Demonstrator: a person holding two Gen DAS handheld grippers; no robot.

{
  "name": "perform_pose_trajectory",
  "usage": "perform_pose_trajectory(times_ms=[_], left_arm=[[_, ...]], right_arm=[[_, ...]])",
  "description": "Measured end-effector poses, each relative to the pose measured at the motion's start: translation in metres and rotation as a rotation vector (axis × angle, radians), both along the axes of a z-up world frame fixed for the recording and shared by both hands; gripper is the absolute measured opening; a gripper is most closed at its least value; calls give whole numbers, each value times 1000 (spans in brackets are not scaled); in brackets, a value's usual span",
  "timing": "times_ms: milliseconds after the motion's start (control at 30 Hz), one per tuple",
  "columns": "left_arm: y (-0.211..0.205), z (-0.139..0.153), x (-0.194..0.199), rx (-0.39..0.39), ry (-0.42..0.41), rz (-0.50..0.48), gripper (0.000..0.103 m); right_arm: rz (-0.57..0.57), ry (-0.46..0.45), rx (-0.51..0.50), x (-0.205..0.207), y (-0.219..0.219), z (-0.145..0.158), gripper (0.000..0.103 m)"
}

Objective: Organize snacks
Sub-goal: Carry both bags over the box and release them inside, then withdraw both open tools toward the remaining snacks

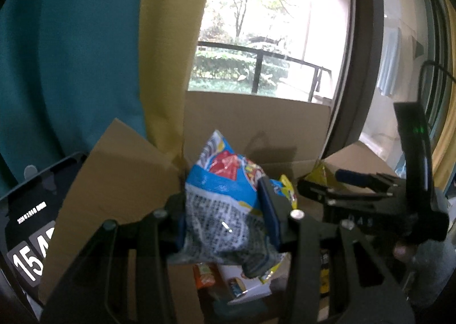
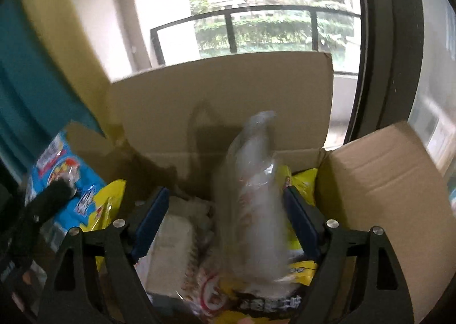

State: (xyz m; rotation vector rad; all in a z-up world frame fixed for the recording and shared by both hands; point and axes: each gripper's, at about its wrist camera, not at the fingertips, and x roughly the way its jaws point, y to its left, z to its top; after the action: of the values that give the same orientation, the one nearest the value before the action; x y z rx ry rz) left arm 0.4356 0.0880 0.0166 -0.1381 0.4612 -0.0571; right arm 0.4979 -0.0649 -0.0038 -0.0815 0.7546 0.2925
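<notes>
the blue crinkly plastic snack bag with red and yellow print [image 1: 225, 198] looks light and soft, with air inside, so i judge it will bend and crumple under pressure and the contents may break if it is squeezed hard. its film is shiny, so it could slip; a hold across the flat lower part, where the small printed text is, seems safer than a hold on the puffed top. the left gripper [image 1: 225, 218] has this bag pinched between its two blue pads, jaws fairly narrow, and the bag stands up from them, above the open brown cardboard box [image 1: 256, 124]. in the right wrist view the same bag is at the left edge, over the box's left side.

the clear, whitish plastic packet [image 2: 253, 198] looks also light and limp, maybe slippery, and it is blurred, so what is inside it i cannot tell. it stands upright between the pads of the right gripper [image 2: 225, 221], nearer to the right pad. the jaws are wide, and the left pad is clearly apart from the packet, so i judge it is not gripped now; whether it touches the right pad is not clear. below it, inside the box, lie yellow snack bags [image 2: 302, 181] and a white packet with red print [image 2: 205, 289].

a black tablet showing a clock [image 1: 31, 227] stands just beside the box's left flap.
</notes>
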Motion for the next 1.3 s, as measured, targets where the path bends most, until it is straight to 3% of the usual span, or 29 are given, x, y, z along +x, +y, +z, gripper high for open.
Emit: perform_pose_trajectory(times_ms=[500,633,733,1000,1300], left_arm=[[-8,1,-4,-3,26,-29,53],[-10,7,-16,-8,11,-30,55],[-14,10,-26,-17,0,-42,67],[-21,18,-67,-17,3,-61,75],[-40,20,-112,-12,11,-92,76]], right_arm=[[-10,-29,-56,-35,-8,0,85],[-15,-41,-60,-48,-15,7,85],[-15,-48,-55,-60,-21,12,85],[-4,-75,-42,-95,-31,31,85],[18,-82,-34,-137,-44,39,85]])
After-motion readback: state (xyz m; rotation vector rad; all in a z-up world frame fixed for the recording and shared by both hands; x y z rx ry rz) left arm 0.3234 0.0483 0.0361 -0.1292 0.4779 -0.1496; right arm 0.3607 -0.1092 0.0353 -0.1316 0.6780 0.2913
